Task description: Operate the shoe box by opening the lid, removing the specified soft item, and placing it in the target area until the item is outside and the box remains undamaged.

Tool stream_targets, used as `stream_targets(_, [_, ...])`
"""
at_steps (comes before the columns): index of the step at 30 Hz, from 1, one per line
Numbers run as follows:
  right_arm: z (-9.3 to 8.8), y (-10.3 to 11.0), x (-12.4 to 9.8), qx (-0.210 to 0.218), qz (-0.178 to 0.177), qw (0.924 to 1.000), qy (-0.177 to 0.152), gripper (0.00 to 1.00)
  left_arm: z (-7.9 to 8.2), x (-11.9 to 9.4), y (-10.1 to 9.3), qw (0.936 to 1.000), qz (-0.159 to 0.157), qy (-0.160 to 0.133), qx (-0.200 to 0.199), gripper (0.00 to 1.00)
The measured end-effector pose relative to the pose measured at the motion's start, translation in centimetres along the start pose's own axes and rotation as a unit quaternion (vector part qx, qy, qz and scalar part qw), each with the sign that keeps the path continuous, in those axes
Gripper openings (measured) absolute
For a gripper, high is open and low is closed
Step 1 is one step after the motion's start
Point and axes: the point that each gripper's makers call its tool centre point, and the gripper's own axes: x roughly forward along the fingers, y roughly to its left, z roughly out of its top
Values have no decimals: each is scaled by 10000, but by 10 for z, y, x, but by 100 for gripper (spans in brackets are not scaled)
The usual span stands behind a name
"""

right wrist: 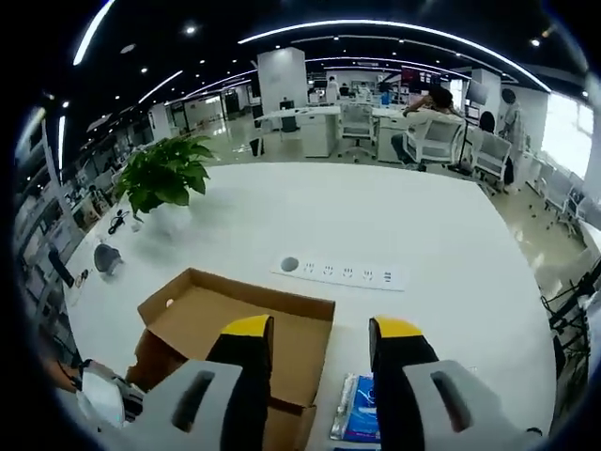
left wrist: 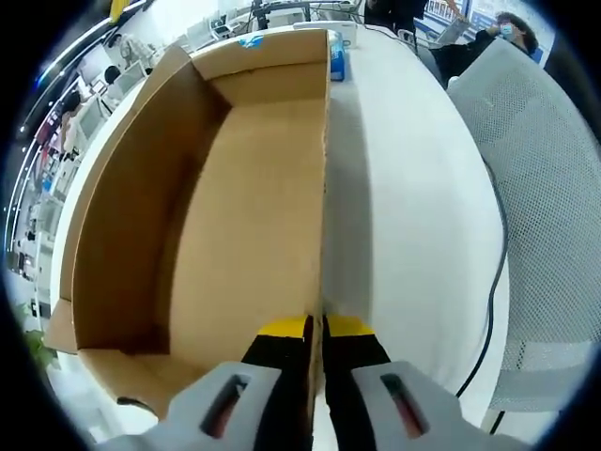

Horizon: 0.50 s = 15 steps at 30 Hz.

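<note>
Left hand-held gripper (left wrist: 315, 327) clenched on the side wall of the open shoe box (left wrist: 235, 188) on the white surface (left wrist: 404, 188); right hand-held gripper (right wrist: 317, 331) released above it, near a blue packet (right wrist: 360, 413)

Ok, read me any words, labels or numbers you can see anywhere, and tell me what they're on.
No text here can be read.
Blue packet beside the cardboard box: has print, too blurred to read.
Blue sticker on the box's far wall: too small to read.
Power strip: no legible markings.
</note>
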Motion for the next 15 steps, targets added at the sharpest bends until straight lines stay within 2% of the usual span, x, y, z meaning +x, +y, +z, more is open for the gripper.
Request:
stream_targets(6, [-3, -1, 11, -33, 15, 9999, 124, 37, 0, 0, 0, 10000, -14, 4, -23, 3])
stream_targets(10, [-11, -8, 24, 84, -103, 9997, 187, 37, 0, 0, 0, 10000, 0, -2, -9, 3])
stream_targets(13, [-19, -13, 31, -86, -231, 9990, 373, 35, 0, -1, 0, 10000, 5, -4, -11, 3])
stream_targets(15, [-20, -11, 36, -70, -181, 9991, 381, 33, 0, -1, -1, 10000, -5, -1, -16, 3])
